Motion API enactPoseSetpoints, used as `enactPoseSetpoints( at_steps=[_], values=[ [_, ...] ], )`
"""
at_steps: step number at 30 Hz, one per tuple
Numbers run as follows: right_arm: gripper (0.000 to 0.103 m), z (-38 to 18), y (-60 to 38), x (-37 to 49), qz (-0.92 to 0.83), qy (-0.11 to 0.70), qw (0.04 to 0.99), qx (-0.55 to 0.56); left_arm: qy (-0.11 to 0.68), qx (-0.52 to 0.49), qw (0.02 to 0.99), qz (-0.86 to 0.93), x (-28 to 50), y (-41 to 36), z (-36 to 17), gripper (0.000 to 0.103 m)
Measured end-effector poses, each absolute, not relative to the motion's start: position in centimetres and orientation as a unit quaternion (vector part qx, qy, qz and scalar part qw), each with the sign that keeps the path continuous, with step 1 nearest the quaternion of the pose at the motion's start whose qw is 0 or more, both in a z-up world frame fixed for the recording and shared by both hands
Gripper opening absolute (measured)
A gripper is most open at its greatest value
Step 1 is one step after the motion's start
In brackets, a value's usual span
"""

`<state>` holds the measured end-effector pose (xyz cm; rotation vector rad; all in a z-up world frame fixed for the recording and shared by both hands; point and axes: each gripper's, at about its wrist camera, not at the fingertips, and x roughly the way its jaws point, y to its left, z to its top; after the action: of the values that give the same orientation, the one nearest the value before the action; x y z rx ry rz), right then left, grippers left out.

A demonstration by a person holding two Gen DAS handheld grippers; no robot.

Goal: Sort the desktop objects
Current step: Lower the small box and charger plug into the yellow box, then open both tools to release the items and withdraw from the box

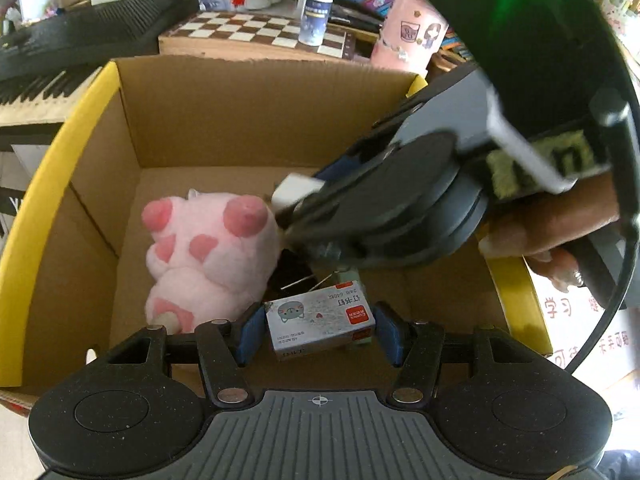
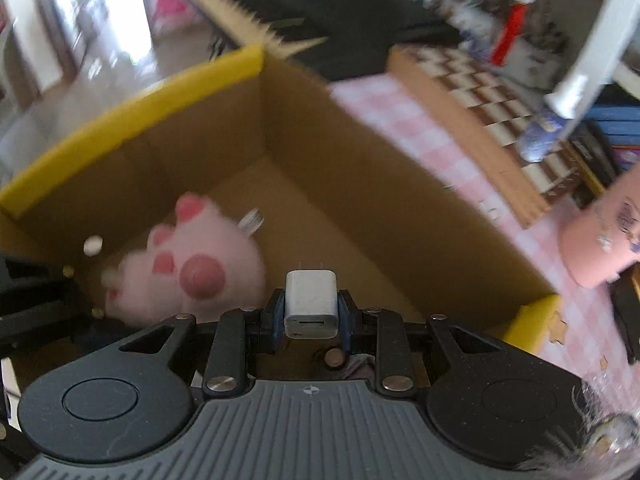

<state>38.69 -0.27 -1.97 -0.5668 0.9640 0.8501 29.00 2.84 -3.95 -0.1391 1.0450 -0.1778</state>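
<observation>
An open cardboard box [image 1: 256, 112] with yellow rims holds a pink plush toy [image 1: 208, 248] on its floor; box [image 2: 360, 184] and plush [image 2: 192, 268] also show in the right wrist view. My left gripper [image 1: 320, 330] is shut on a grey staples box [image 1: 320, 322] and holds it over the carton's near side. My right gripper [image 2: 311, 316] is shut on a white charger plug [image 2: 310, 304] above the carton. In the left wrist view the right gripper [image 1: 296, 200] reaches in from the right with the plug [image 1: 296, 190]. Dark small items lie beneath it.
A chessboard [image 1: 256, 32] with a spray bottle [image 1: 316, 12] stands behind the carton. A black keyboard [image 1: 72, 40] lies at the back left. A pink cup [image 1: 408, 36] stands at the back right on a pink checked cloth [image 2: 440, 136].
</observation>
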Motion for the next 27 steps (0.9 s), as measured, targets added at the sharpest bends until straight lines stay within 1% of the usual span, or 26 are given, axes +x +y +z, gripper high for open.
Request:
enactPoseSetpoints(
  at_steps=[5,6,7,12,18,27],
  values=[
    [0.024,-2.9,0.8,38.1,0.406,0.451,0.734,-0.306,0.499,-0.063,0.860,-0.082,29.0,2.6,-4.1,0.060],
    [0.024,-3.0,1.0,38.2,0.406,0.454,0.731,-0.309,0.498,-0.063,0.861,-0.080,29.0,2.6,-4.1,0.064],
    [0.024,-3.0,1.0,38.1,0.406,0.456,0.729,-0.309,0.495,-0.064,0.863,-0.079,28.9,2.6,-4.1,0.065],
    [0.026,-2.7,0.6,37.8,0.398,0.447,0.739,-0.310,0.472,-0.072,0.876,-0.071,28.2,3.0,-3.3,0.065],
    [0.026,-0.3,-1.3,37.7,0.376,0.431,0.787,-0.232,0.428,-0.080,0.899,-0.056,26.3,3.9,-1.4,0.065],
    [0.026,4.9,-5.4,35.0,0.321,0.364,0.864,-0.131,0.358,-0.081,0.930,-0.013,22.7,6.3,1.5,0.065]
  ],
)
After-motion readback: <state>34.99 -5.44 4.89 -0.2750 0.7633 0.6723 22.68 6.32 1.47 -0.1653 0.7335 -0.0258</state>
